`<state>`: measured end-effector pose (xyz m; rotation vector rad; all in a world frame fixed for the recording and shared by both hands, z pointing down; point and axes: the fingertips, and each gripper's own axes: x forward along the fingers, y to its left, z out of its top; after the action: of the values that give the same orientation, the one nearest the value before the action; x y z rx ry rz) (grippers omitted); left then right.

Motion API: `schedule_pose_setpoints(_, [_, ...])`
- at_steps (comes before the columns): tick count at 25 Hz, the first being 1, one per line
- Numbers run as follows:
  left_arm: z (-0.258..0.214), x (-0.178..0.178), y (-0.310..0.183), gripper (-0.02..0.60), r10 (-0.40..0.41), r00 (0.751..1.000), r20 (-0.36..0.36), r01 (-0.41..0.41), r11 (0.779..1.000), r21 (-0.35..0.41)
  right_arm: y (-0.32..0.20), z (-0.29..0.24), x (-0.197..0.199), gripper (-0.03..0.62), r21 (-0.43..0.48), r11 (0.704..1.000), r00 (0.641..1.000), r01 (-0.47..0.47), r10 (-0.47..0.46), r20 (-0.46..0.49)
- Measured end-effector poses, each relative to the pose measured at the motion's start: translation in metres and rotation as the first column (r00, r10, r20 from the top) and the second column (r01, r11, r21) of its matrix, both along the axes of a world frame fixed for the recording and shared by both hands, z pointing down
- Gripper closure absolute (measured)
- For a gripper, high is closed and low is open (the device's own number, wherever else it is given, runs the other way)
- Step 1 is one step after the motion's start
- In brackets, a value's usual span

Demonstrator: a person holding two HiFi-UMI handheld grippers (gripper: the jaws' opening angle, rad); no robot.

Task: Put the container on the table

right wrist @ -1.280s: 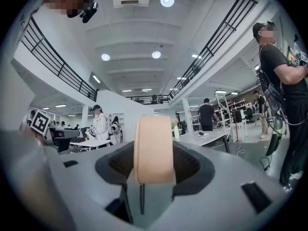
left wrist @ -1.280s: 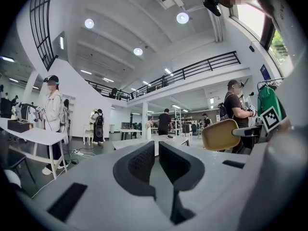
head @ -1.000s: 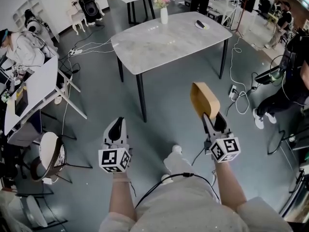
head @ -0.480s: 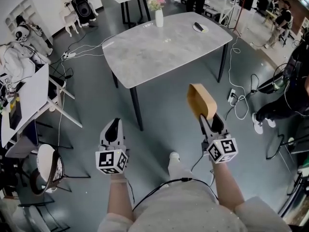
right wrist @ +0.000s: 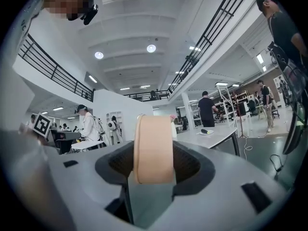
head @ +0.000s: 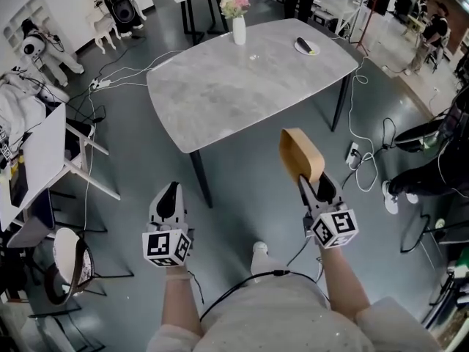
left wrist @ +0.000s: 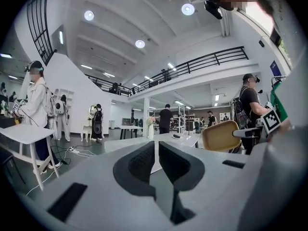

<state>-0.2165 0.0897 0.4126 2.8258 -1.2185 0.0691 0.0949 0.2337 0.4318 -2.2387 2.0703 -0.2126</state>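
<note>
Container (head: pixel 300 153) sits clamped edge-on in the right gripper (head: pixel 312 183), near the grey tabletop (head: pixel 242 79); the left gripper (head: pixel 170 199) has its jaws together.

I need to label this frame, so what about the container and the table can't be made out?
Inside of the container: the right gripper view shows only its edge, clamped in the right gripper; the head view sees it small and at an angle.
Dark item on the plate on the table: too small in every view.
Table's far legs: hidden under the tabletop in the head view.
</note>
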Motion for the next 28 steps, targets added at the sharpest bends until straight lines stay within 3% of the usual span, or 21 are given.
schedule_pose_setpoints(15, [0.006,0.074,-0.056,0.552,-0.016,1.0,0.007,0.016,1.0,-0.004,-0.066,0.003,0.07,0.362,0.0,0.999,0.999,0.043,-0.043,0.002])
schedule_pose_setpoints(28, [0.014,0.095,-0.072,0.552,0.009,1.0,0.024,-0.008,1.0,-0.015,-0.073,0.015,0.086,0.362,-0.009,1.0,0.999,0.025,-0.025,0.027])
